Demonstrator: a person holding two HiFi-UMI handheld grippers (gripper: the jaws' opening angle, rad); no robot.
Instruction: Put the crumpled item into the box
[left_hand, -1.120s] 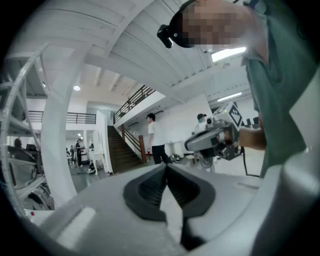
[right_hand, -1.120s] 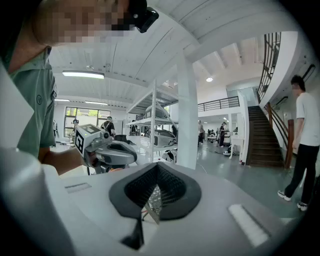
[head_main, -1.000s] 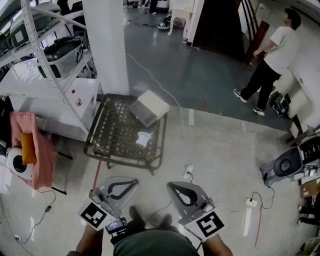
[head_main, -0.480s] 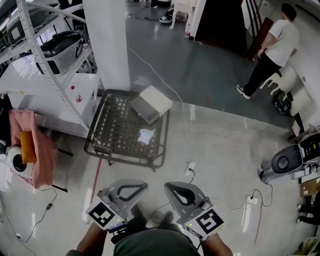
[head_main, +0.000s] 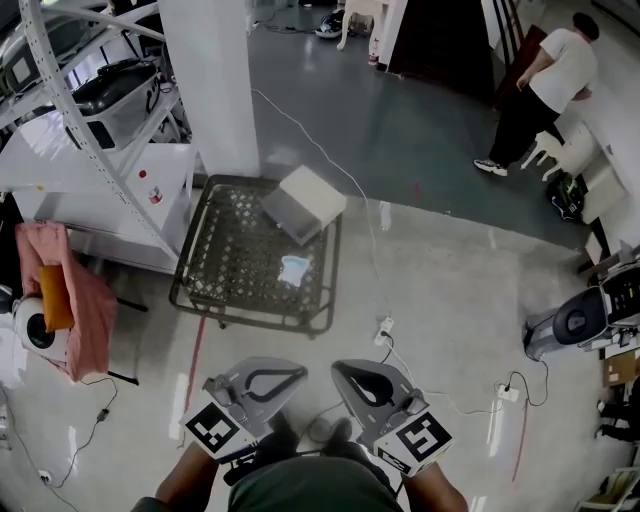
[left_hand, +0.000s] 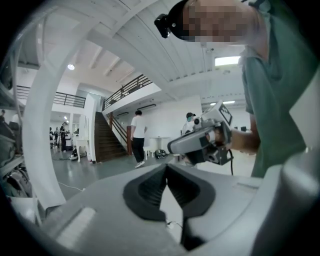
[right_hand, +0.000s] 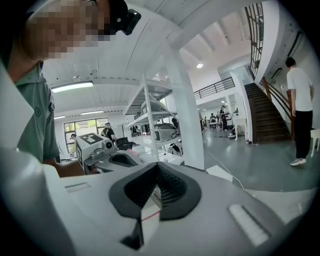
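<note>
Presently, we enter the following.

One crumpled item (head_main: 293, 270): small and white, lying on the low mesh table (head_main: 222, 262) toward its right edge, near the box but apart from it. Untouched.

One box (head_main: 308, 200): pale, sitting tilted at the table's far right corner. We cannot tell from here which face is open.

The left gripper (head_main: 296, 370): held low in front of us, well short of the table. Its fingers (left_hand: 146, 192) are closed tip to tip with nothing between them.

The right gripper (head_main: 342, 370): beside the left one and angled towards it. Its fingers (right_hand: 173, 192) are likewise pressed together and empty.

One power strip (head_main: 384, 328): on the floor between us and the table's right corner.

Step in hand, as we judge it: the approach, with nothing of the task done yet. To do it well, we would step round the power strip and spread one gripper's fingers before lowering them. We would come down from above so that both tips straddle the bulk of the item, not a loose corner. The mesh may catch a fingertip, so we would pinch just above the wires. The other gripper could steady the tilted box while we lower the item in.
</note>
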